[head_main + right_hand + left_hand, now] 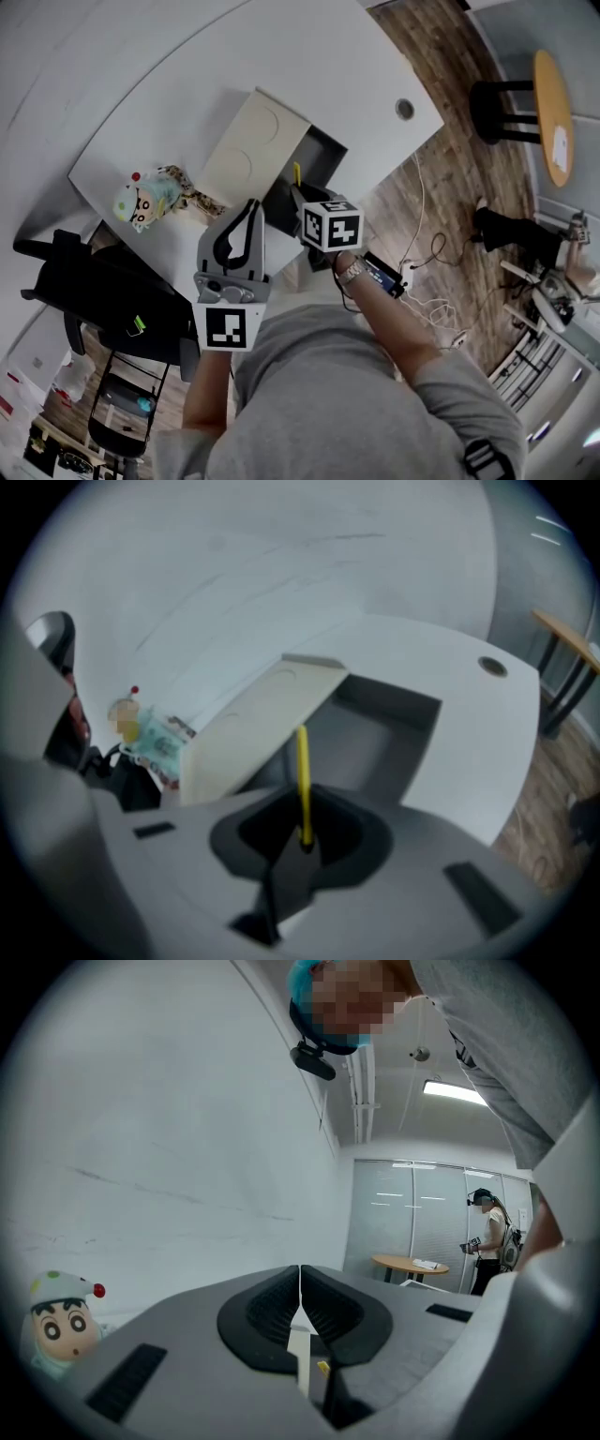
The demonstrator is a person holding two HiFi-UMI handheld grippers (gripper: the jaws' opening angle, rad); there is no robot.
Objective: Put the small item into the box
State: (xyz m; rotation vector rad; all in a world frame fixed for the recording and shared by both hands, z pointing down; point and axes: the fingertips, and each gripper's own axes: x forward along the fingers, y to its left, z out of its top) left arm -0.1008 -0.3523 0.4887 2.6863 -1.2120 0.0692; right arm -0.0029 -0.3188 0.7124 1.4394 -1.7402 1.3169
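left tongs: jaws pressed together, nothing between them in the left gripper view; held up just beside the box on its near-left, level with the lid's near end.
right tongs: clamped on the yellow stick, stick standing straight out past the jaw tips in the right gripper view; at the box's near edge.
yellow stick: thin, plain yellow; lower end pinched in the right tongs, free end over the box's open dark inside; cannot tell whether the tip is below the rim.
box: open, dark grey inside, sits on the worktop.
lid: beige flap, folded up and back on the box's left side, two round marks on it.
worktop: white, curved edge; box roughly mid-worktop.
toy figure: cartoon figure, lies left of the box, beyond the lid, apart from it; also low-left in the left gripper view.
cable hole: round, in the worktop right of the box, well apart.
marker cube: on the right tongs, near side of the box.
black chair: near-left of the box, off the worktop.
person: stands far behind, beside a round table.
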